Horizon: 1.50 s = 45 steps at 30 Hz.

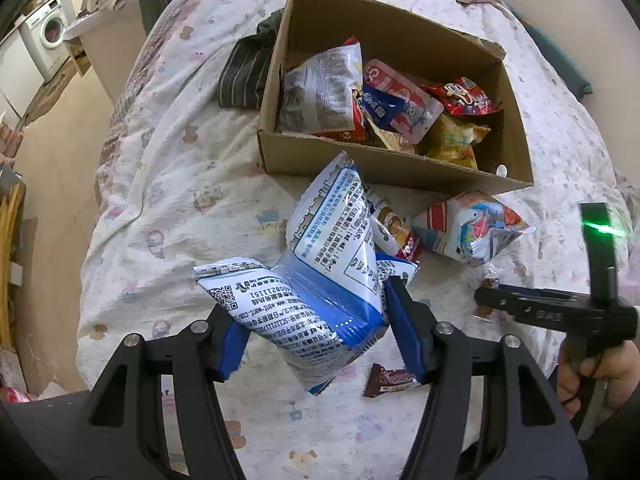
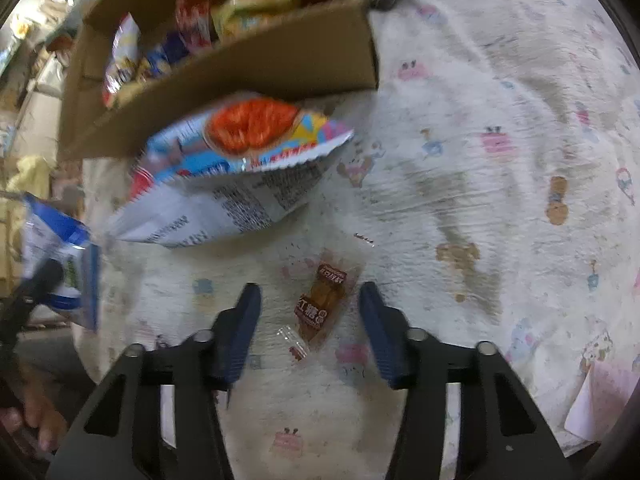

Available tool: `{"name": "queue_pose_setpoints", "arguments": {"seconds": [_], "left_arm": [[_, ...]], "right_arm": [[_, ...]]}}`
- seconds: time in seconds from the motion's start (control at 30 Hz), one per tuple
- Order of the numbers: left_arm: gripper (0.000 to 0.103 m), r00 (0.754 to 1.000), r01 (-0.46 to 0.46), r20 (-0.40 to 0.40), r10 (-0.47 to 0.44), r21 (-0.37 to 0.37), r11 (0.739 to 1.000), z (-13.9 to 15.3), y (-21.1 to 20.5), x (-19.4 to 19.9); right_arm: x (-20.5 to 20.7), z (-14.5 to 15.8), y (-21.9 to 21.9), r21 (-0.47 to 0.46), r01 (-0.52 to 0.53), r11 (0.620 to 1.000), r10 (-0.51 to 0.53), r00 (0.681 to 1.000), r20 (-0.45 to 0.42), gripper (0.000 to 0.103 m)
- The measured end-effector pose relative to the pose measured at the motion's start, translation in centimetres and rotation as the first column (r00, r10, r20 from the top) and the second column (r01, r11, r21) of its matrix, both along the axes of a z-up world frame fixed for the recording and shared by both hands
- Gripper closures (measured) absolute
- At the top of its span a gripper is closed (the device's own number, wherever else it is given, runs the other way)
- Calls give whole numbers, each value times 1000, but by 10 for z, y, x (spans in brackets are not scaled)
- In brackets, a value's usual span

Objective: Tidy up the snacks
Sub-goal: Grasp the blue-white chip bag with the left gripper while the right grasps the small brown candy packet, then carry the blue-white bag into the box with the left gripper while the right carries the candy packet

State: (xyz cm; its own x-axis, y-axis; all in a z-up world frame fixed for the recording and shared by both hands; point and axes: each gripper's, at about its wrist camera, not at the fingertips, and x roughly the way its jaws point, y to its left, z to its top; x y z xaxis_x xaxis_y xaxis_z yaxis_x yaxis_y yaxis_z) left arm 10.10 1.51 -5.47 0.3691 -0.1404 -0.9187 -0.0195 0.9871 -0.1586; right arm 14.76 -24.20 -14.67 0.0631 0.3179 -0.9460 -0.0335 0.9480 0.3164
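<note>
Cartoon-print bedsheet (image 1: 180,184), striped dark cloth (image 1: 244,76), washing machine (image 1: 50,32)

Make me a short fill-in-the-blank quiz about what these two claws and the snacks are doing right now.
1. The left claw holds a blue and ____ snack bag.
2. The cardboard ____ already contains several snacks.
3. The small brown candy packet lies on the bedsheet between the ____ claw's fingers.

Missing words: white; box; right
</note>
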Motion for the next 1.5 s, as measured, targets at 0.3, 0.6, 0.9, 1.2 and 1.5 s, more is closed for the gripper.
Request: {"name": "queue_pose_setpoints", "arguments": {"seconds": [0.3, 0.6, 0.9, 1.2, 1.5], "left_arm": [[44, 1000, -15, -22, 15, -2, 1000, -7, 5, 1], [44, 1000, -14, -21, 14, 19, 1000, -10, -2, 2], [44, 1000, 4, -10, -3, 56, 998, -14, -13, 4], [44, 1000, -19, 23, 17, 65, 998, -9, -7, 4], [44, 996, -16, 93, 8, 89, 996, 9, -11, 5]], "right_arm": [[-5, -4, 12, -103, -65, 993, 68, 997, 21, 82], [-16, 19, -4, -36, -29, 999, 33, 993, 112, 84], [-28, 47, -19, 30, -19, 999, 13, 977, 213, 84], [-27, 87, -45, 58, 45, 997, -64, 926, 373, 84], [-25, 119, -54, 125, 77, 989, -128, 870, 476, 84]]}}
